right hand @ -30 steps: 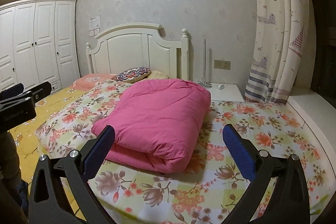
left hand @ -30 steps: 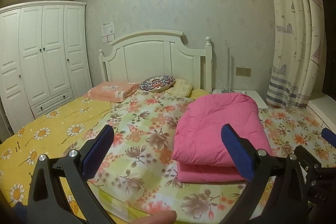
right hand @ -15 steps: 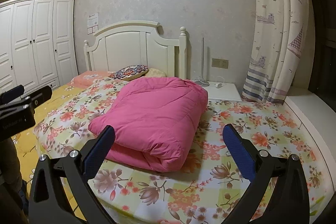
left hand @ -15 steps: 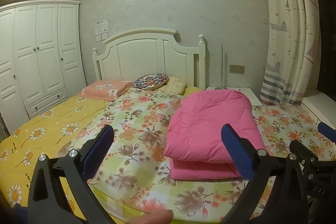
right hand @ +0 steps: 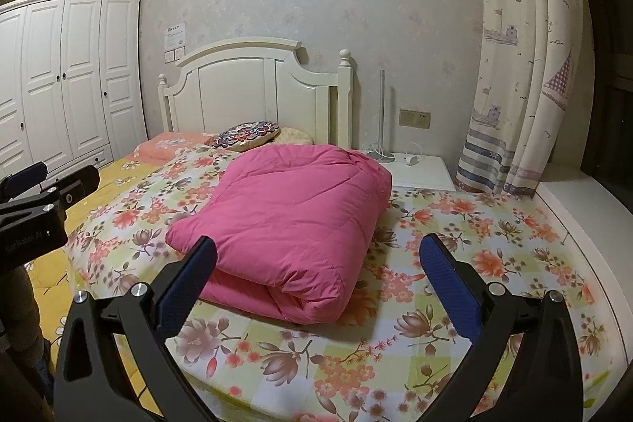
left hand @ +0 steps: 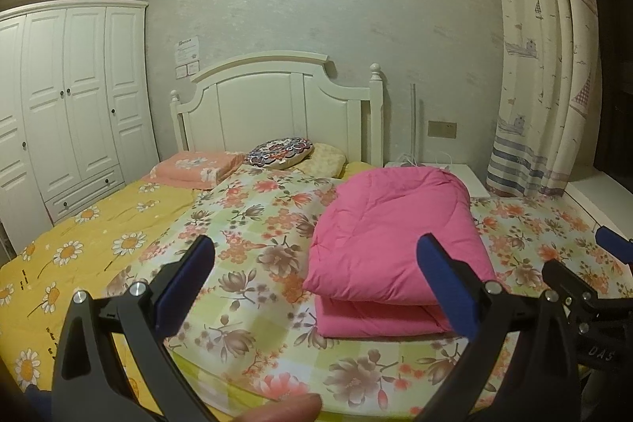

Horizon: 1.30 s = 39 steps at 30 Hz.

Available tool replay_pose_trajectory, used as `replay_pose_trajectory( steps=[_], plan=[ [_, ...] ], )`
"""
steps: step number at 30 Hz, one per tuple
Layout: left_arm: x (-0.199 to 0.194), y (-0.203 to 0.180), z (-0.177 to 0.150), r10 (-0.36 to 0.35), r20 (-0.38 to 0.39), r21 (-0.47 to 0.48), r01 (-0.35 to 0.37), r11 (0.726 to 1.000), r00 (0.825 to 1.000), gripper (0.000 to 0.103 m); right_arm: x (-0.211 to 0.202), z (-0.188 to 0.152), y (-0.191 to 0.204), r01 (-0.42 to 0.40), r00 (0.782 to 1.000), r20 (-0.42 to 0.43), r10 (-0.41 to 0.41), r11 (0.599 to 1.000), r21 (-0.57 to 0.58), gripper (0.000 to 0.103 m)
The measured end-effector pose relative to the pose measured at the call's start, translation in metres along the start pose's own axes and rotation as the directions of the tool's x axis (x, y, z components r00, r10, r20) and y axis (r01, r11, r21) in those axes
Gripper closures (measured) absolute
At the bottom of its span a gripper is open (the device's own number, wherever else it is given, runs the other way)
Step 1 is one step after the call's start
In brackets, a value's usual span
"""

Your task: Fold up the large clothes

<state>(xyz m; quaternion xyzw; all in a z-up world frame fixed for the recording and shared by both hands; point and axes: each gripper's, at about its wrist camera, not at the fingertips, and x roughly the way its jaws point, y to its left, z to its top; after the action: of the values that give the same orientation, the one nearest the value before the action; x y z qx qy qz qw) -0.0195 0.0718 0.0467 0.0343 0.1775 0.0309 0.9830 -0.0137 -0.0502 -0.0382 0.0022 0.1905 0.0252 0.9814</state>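
Blue-padded fingers of the left tool (left hand: 316, 271) stand wide apart, nothing between them; the right tool (right hand: 318, 271) is likewise spread wide and empty. Both hang above the near edge of the bed (right hand: 494, 263), clear of the cloth.

Pink quilt (right hand: 289, 220) lies on the floral bedspread (left hand: 253, 224), toward the right half of the bed, well short of the pillows (left hand: 198, 169) by the headboard.

Quilt looks already folded: thick stacked layers, a rounded fold facing the tools, edges fairly even, top puffy with shallow creases. Judging by this, folding seems done or nearly so; at most one more fold or a tidy-up is left.
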Motion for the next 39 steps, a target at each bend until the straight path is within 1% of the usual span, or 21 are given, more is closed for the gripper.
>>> replay_pose_trajectory(
  steps=[33,35,37,38,39],
  plan=[
    [0.000,-0.001,-0.005,0.000,-0.016,-0.001,0.000,1.000,1.000,0.002,0.001,0.000,0.002,-0.006,1.000,-0.003,0.006,1.000,-0.003,0.004],
    [0.001,-0.001,-0.006,0.004,-0.015,0.001,-0.004,1.000,1.000,0.002,0.002,0.000,0.003,-0.007,1.000,-0.004,0.007,1.000,-0.004,0.004],
    [0.000,0.000,-0.011,0.036,0.010,-0.002,-0.036,0.999,0.999,0.002,0.002,0.000,0.003,-0.006,1.000,-0.005,0.006,1.000,-0.004,0.004],
    [0.002,0.000,-0.013,0.058,0.007,0.003,-0.058,0.998,0.998,0.002,0.003,-0.001,0.003,-0.007,1.000,-0.006,0.007,1.000,-0.006,0.004],
    [0.004,0.000,-0.014,0.056,0.000,0.013,-0.056,0.998,0.998,0.002,0.003,-0.002,0.002,-0.008,1.000,-0.007,0.008,1.000,-0.007,0.004]
  ],
)
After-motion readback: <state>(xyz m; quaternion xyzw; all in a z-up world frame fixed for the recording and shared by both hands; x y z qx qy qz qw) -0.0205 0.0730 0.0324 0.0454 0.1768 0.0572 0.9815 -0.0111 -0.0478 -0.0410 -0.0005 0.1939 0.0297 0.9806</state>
